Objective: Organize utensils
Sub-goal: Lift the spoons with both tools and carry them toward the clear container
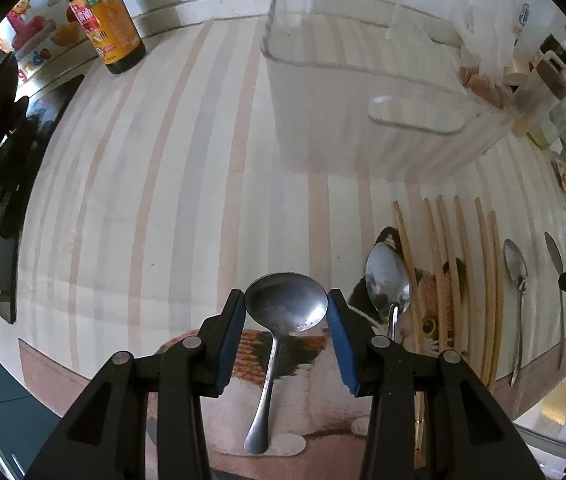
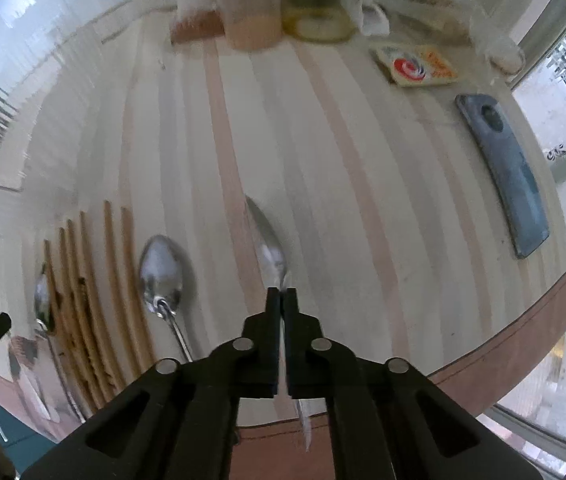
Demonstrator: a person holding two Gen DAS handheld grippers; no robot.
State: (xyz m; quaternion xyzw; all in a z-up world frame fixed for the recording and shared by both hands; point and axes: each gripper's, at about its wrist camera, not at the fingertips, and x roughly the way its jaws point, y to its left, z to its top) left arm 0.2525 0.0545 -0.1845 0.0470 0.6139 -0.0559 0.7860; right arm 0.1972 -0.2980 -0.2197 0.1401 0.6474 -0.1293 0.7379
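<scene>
In the left wrist view my left gripper (image 1: 287,308) is open, its blue pads on either side of the bowl of a large steel spoon (image 1: 285,308) lying on the striped cloth. A second spoon (image 1: 387,280), several wooden chopsticks (image 1: 487,280), a small spoon (image 1: 517,276) and a knife (image 1: 555,256) lie to its right. A clear plastic box (image 1: 363,60) stands behind. In the right wrist view my right gripper (image 2: 281,294) is shut on the knife (image 2: 269,248), held edge-up. A spoon (image 2: 161,272) and the chopsticks (image 2: 95,280) lie to its left.
A dark sauce bottle (image 1: 103,20) stands at the back left. Jars and bags (image 2: 283,4) crowd the back. A snack packet (image 2: 417,66) and a blue phone (image 2: 503,172) lie at the right. The cloth's brown border (image 2: 523,340) marks the table edge.
</scene>
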